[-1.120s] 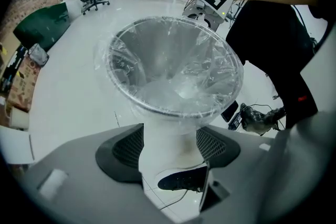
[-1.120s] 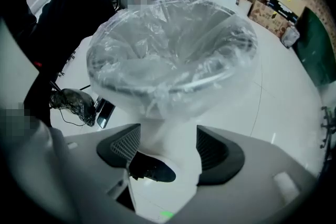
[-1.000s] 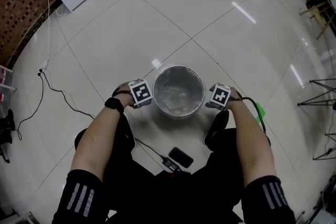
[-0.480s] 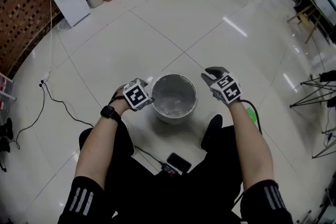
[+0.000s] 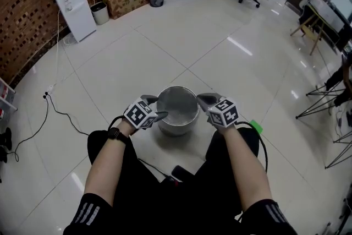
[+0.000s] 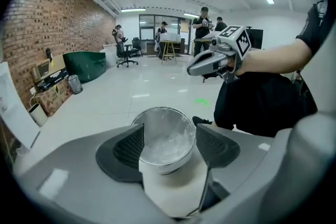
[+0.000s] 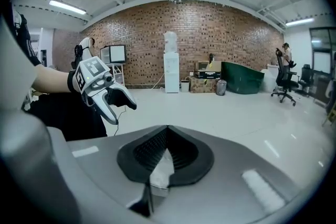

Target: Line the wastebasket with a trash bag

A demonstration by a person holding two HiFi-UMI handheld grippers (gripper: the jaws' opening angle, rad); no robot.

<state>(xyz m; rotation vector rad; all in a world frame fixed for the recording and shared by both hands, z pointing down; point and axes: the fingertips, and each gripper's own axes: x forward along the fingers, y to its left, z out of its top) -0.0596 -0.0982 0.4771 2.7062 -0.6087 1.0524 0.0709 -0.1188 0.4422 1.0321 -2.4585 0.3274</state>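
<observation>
The wastebasket (image 5: 177, 111) stands upright on the tiled floor (image 5: 110, 63) in the middle of the head view, just ahead of the person's knees. A clear trash bag (image 5: 179, 104) lies crinkled inside it.

The left gripper (image 5: 158, 114) hangs at the basket's 9 o'clock, close to the rim. In the left gripper view its jaws are spread, holding nothing, with the basket's mouth showing in the gap beyond them.

The right gripper (image 5: 204, 99) hangs at the basket's 3 o'clock, also near the rim. Its jaws have just been closing and in the right gripper view they are pressed together at the tips, with nothing pinched between them.
</observation>
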